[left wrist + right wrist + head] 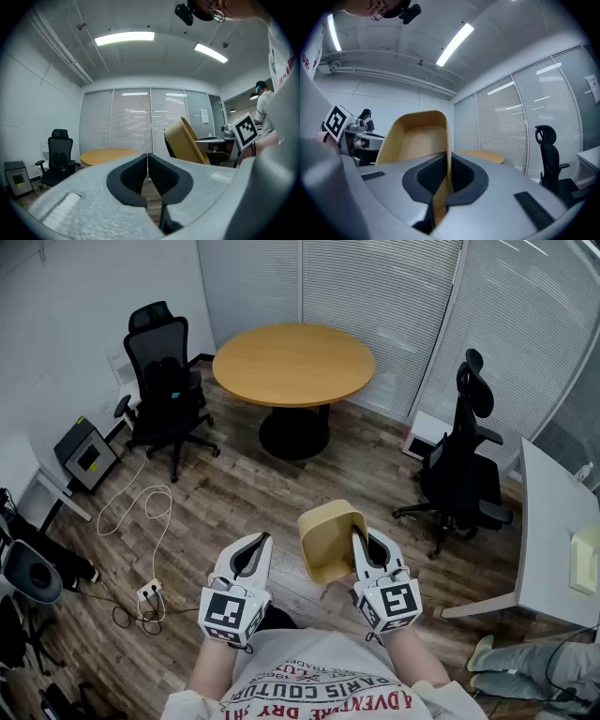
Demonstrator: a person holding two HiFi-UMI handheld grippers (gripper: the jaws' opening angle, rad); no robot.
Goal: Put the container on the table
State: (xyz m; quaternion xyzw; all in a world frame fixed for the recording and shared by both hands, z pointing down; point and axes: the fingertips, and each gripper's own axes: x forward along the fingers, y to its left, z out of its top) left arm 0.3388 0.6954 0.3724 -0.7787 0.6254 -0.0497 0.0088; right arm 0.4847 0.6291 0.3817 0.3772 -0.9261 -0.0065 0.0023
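A tan, open-topped container (330,538) hangs in the air in front of me, tilted, with my right gripper (357,538) shut on its right wall. In the right gripper view the container (421,138) fills the middle, its wall pinched between the dark pads (461,174). My left gripper (251,554) is shut and empty, a little left of the container, which shows at the right of the left gripper view (187,139). The round wooden table (292,363) stands across the room, straight ahead.
Black office chairs stand left (164,385) and right (464,465) of the round table. A white desk (553,531) runs along the right. A white cable and power strip (148,592) lie on the wood floor at left, near a small grey box (86,454).
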